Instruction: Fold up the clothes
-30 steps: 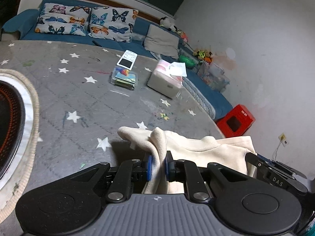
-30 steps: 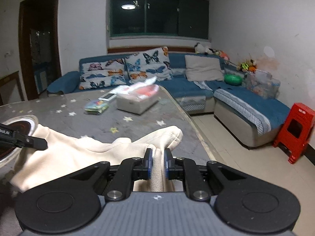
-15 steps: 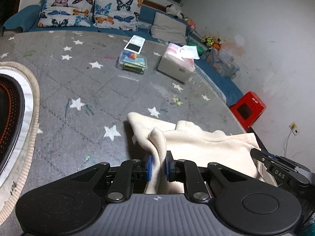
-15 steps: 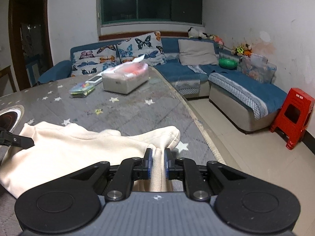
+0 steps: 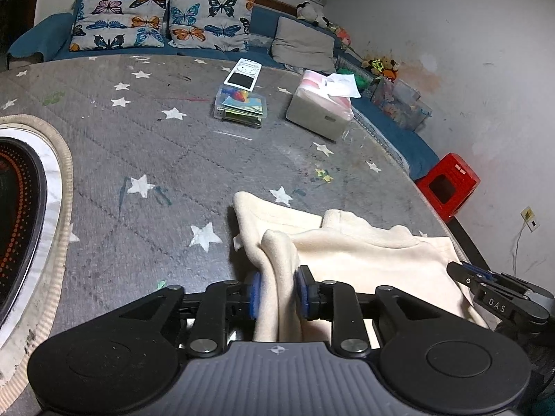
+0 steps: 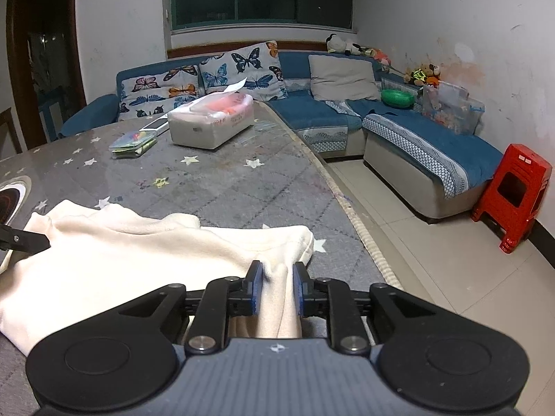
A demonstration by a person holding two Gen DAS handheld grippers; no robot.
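A cream fleece garment (image 5: 364, 249) lies spread on the grey star-patterned table (image 5: 166, 159), near its right edge. My left gripper (image 5: 277, 293) has its jaws slightly parted around a bunched fold of the garment's left end. My right gripper (image 6: 276, 289) likewise has its jaws slightly parted around a fold at the garment (image 6: 121, 253)'s right end, by the table edge. The right gripper also shows in the left wrist view (image 5: 499, 303), and a tip of the left one shows in the right wrist view (image 6: 22, 241).
A tissue box (image 5: 321, 109), a clear box of coloured items (image 5: 241, 105) and a remote (image 5: 242, 74) lie further back. A round inset heater (image 5: 20, 208) is at the left. A blue sofa (image 6: 399, 128) and a red stool (image 6: 517, 194) stand beyond the table's right edge.
Both grippers brought the garment forward and down onto the table. Their jaws, pressed tight on the cloth before, have widened a little. The garment now lies flatter.
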